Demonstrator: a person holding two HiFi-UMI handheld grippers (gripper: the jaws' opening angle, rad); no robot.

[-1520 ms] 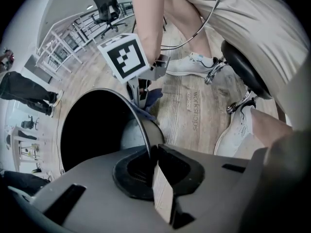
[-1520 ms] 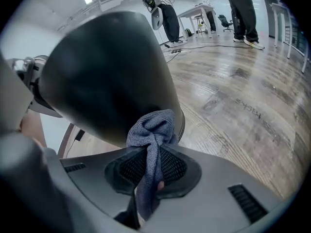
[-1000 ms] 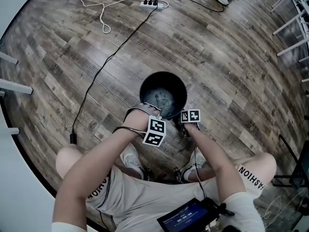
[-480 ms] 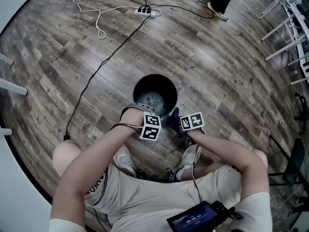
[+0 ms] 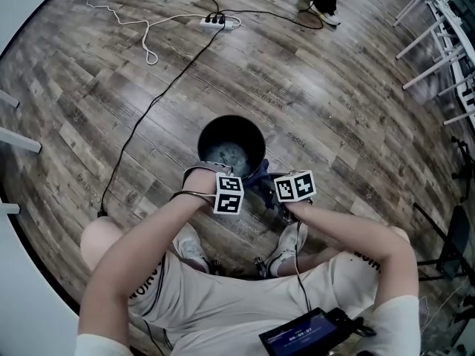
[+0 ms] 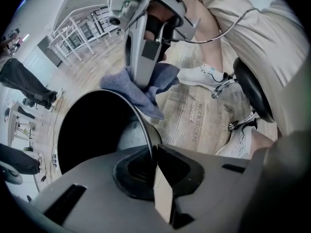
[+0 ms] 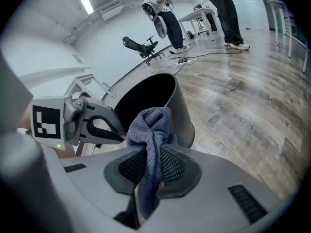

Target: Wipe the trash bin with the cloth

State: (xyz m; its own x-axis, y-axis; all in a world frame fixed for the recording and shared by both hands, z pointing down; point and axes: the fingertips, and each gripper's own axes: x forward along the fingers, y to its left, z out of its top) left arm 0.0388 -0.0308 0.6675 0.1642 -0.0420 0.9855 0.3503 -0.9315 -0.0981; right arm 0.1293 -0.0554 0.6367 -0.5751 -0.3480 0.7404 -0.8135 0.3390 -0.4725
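A round black trash bin (image 5: 231, 145) stands upright on the wood floor in front of the person's knees. My left gripper (image 5: 217, 172) points straight down and is shut on the bin's near rim (image 6: 146, 130); the thin wall runs up between its pads. My right gripper (image 5: 263, 190) hangs at the bin's near right side, shut on a grey-blue cloth (image 7: 154, 130) that bunches above its jaws. In the left gripper view the cloth (image 6: 138, 89) hangs from the right gripper's fingers (image 6: 141, 57), close by the rim. In the right gripper view the bin (image 7: 165, 98) is just beyond the cloth.
A power strip (image 5: 219, 22) with black and white cables lies on the floor at the far side. Someone's feet (image 5: 318, 7) stand at the top. White furniture legs (image 5: 438, 28) fill the upper right. The person's shoes (image 5: 288, 243) and a stool base (image 5: 260, 264) sit near the bin.
My right gripper has risen with the cloth, from low beside the bin up to rim level. The left gripper has kept its hold on the rim.
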